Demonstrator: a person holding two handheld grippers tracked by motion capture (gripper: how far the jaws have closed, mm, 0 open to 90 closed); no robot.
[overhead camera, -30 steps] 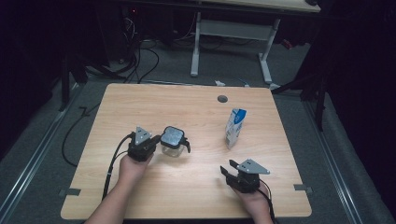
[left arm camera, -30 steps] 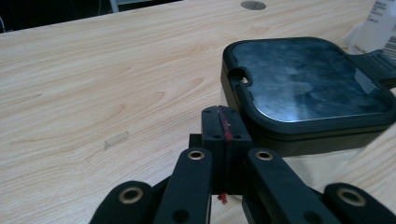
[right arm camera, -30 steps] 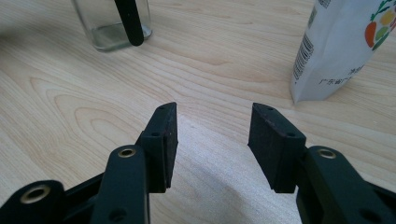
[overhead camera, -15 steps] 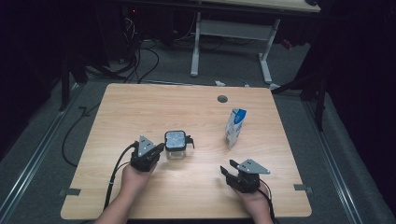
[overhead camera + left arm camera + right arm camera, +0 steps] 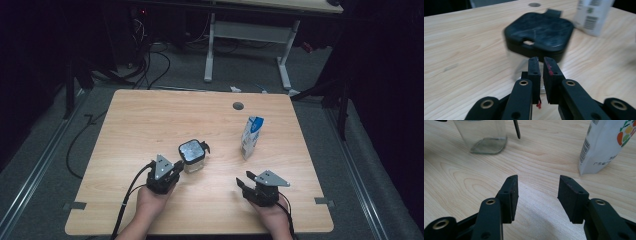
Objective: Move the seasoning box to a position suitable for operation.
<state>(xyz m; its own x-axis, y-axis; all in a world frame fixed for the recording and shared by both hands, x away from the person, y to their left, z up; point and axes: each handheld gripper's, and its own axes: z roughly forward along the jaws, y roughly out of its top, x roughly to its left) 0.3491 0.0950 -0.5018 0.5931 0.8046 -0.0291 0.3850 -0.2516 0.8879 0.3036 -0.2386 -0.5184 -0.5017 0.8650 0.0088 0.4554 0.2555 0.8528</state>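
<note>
A clear square jar with a black lid (image 5: 191,156) stands on the wooden table (image 5: 150,120), left of centre. My left gripper (image 5: 176,167) is just off its near left corner. In the left gripper view the jar (image 5: 539,32) stands right beyond the jaws (image 5: 541,60). They have just been opening to a narrow gap, with nothing between the pads. A white and blue carton (image 5: 251,136) stands upright to the right. My right gripper (image 5: 246,179) rests near the front edge, open and holding nothing (image 5: 537,180). Beyond it are the jar (image 5: 487,137) and the carton (image 5: 604,147).
A round cable hole (image 5: 238,106) sits near the table's far edge. Behind the table stands a white desk frame (image 5: 245,35), with cables (image 5: 150,65) on the dark floor. A cable trails from the left gripper over the front edge.
My left gripper has drawn back toward the table's front edge, and the jar has shifted slightly the same way. The right gripper has kept still.
</note>
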